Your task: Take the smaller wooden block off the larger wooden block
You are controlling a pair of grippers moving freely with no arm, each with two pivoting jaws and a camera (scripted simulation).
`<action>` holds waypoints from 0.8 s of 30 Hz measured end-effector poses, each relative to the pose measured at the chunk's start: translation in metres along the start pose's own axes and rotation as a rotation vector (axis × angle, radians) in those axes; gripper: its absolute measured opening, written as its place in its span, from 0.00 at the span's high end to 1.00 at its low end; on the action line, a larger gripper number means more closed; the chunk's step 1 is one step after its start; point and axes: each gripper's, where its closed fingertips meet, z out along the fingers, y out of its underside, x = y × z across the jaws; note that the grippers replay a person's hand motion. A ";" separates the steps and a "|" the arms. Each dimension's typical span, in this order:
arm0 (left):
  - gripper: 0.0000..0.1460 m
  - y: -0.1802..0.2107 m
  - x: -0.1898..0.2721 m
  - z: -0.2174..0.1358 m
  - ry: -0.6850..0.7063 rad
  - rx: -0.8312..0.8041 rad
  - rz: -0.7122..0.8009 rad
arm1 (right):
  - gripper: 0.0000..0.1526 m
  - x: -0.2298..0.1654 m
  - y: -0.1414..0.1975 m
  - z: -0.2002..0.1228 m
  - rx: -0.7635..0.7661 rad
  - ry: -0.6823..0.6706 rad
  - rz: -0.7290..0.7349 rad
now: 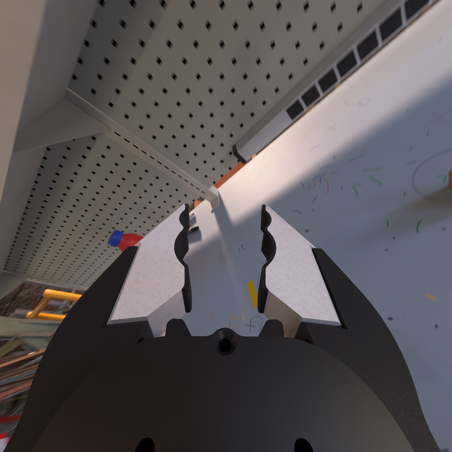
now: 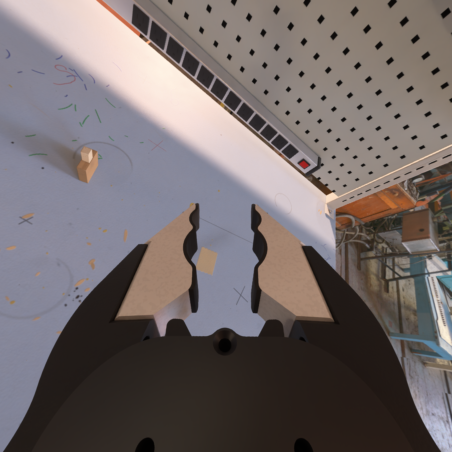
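In the right wrist view a small pale wooden block (image 2: 86,154) sits on top of a larger tan wooden block (image 2: 87,168), on the white worktop (image 2: 146,186) far to the upper left of my right gripper (image 2: 225,210). My right gripper is open and empty, well apart from the blocks. My left gripper (image 1: 225,210) is open and empty above the worktop (image 1: 342,232). In the left wrist view only a sliver of a wooden block (image 1: 450,179) shows at the right edge.
A pegboard back wall (image 2: 342,73) with a power strip (image 2: 220,88) runs along the worktop's far edge. A red bottle with a blue cap (image 1: 124,240) lies near the wall at the left. A tan paper scrap (image 2: 207,260) and a yellow strip (image 1: 252,293) lie on the worktop.
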 end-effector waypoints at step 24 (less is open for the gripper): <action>0.58 0.000 0.003 -0.003 0.124 0.037 -0.086 | 0.86 -0.161 -0.033 -0.001 0.027 -0.843 0.237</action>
